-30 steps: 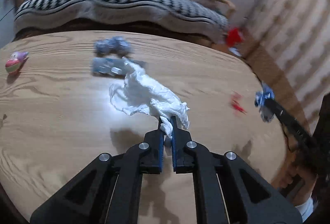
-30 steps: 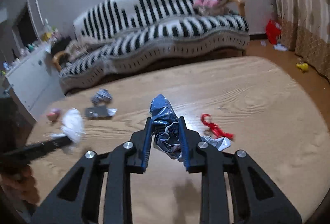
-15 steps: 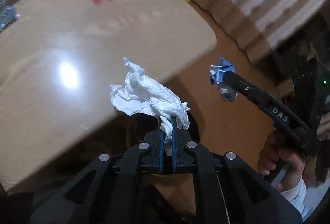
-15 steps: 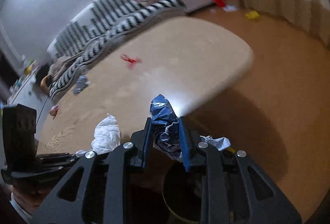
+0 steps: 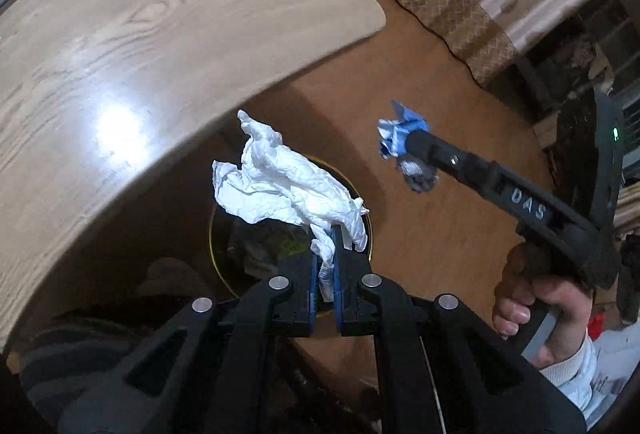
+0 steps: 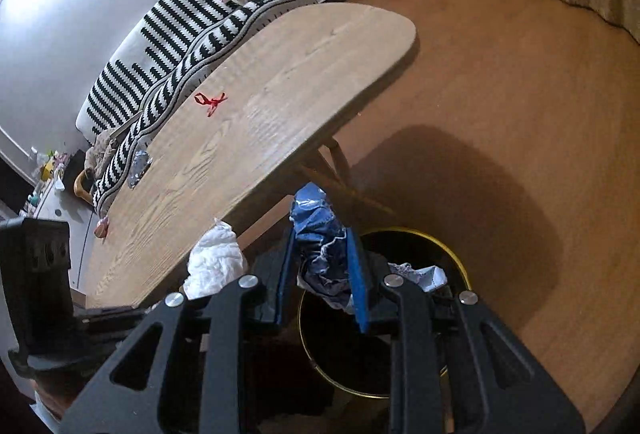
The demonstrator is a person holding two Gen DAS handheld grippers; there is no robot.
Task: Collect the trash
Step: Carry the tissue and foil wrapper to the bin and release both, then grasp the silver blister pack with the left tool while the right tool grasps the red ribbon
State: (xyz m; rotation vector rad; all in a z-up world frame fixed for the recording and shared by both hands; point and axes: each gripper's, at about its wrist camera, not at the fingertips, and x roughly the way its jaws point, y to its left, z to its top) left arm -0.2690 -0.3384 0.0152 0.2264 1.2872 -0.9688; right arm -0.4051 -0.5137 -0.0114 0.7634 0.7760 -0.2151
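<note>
Left gripper (image 5: 326, 254) fingers clamped on white tissue (image 5: 288, 182), frame centre, above bin (image 5: 216, 258). Right gripper (image 6: 324, 262) fingers gripping blue wrapper (image 6: 320, 234), bin rim lower centre.

Glossy wood-grain table (image 5: 120, 46); crumpled white tissue (image 5: 280, 186), probably paper

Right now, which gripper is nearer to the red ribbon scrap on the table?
Neither clearly. The left gripper and right gripper both hang over the trash bin, far from the red ribbon scrap.
</note>
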